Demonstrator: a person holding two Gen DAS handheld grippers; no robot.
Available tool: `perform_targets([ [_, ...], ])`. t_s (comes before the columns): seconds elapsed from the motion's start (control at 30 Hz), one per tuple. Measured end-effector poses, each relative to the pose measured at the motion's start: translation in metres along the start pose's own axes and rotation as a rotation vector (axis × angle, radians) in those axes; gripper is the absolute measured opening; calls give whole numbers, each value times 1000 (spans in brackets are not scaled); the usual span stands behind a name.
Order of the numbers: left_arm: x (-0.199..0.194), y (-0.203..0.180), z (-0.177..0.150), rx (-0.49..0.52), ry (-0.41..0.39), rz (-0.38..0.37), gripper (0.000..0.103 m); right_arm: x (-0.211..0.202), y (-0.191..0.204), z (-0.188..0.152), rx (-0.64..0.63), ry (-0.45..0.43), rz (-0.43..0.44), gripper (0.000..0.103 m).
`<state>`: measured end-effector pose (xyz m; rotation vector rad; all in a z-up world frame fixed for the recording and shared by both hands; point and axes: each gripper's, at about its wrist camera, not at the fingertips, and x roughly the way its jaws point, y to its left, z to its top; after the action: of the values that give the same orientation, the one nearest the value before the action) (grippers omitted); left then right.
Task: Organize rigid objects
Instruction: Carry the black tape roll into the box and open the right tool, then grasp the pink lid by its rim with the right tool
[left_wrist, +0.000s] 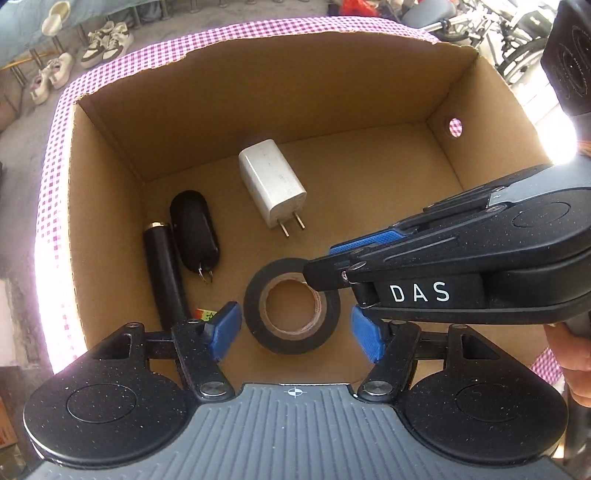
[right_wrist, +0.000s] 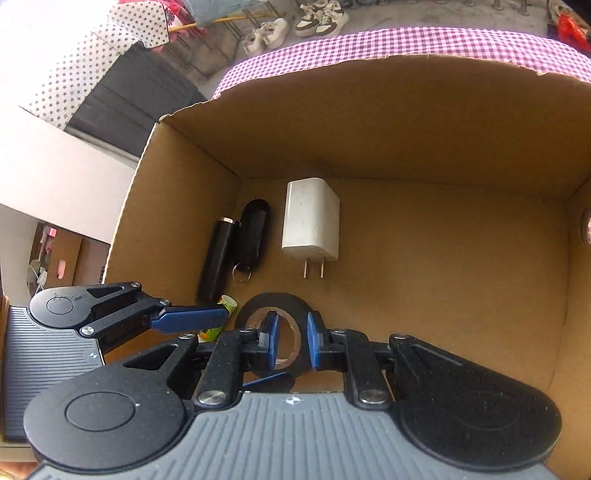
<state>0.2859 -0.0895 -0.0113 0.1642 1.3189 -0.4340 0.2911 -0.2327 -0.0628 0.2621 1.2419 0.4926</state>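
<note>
My right claw (right_wrist: 291, 341) pinches one wall of the black ring-shaped tape roll (left_wrist: 291, 304) on the floor of the brown cardboard box (left_wrist: 110, 236), my left claw (left_wrist: 293, 332) spread wide around it, so fingers could collide.

One cardboard box (left_wrist: 110, 206) holds five things: one white charger (left_wrist: 271, 181), one black key fob (left_wrist: 194, 230), one black tube (left_wrist: 162, 273), one roll of black tape (left_wrist: 291, 304), and one small green and yellow item (right_wrist: 225, 308), mostly hidden. Two grippers are in view, the left gripper (left_wrist: 293, 330) and the right gripper (right_wrist: 291, 341), each with two blue fingers (left_wrist: 225, 328). Beyond the box, about six pale shoes (left_wrist: 107, 42) stand on the floor.
</note>
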Motion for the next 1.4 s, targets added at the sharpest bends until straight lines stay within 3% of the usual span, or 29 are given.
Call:
perform_targets([
  [0.23,-17,2,-9,-8,-54,-16,71,-10,-1,-6,22,-64,34,18],
  [0.4,-59,-6,-31,36,-189,-12,77,-60,4,-38,39,-231,109,19],
  [0.47,-81,-11,-43,61,-260,-18,88,-85,8,-60,29,-314,112,19],
  [0.53,-101,-18,-56,89,-334,-33,91,-107,11,-82,13,-390,101,22],
  [0.6,-121,-24,-72,115,-399,-59,97,-134,12,-110,4,-474,85,37],
  [0.67,-141,-33,-89,128,-490,-97,98,-155,16,-137,-2,-564,70,76],
  [0.73,-155,-42,-107,119,-603,-116,98,-177,20,-164,-31,-653,49,82],
  [0.77,-163,-42,-114,108,-661,-108,98,-185,22,-177,-44,-680,46,89],
  [0.83,-169,-48,-131,101,-731,-98,99,-197,21,-201,-44,-742,52,103],
  [0.87,-170,-50,-137,101,-753,-104,99,-201,22,-212,-44,-764,44,103],
  [1.0,-165,-57,-155,105,-711,-92,101,-200,30,-250,-50,-795,-66,103],
  [1.2,-139,-52,-193,97,-599,-145,102,-173,45,-292,-99,-755,-324,103],
  [1.4,-109,-41,-226,46,-527,-153,102,-135,53,-308,-142,-660,-440,103],
])
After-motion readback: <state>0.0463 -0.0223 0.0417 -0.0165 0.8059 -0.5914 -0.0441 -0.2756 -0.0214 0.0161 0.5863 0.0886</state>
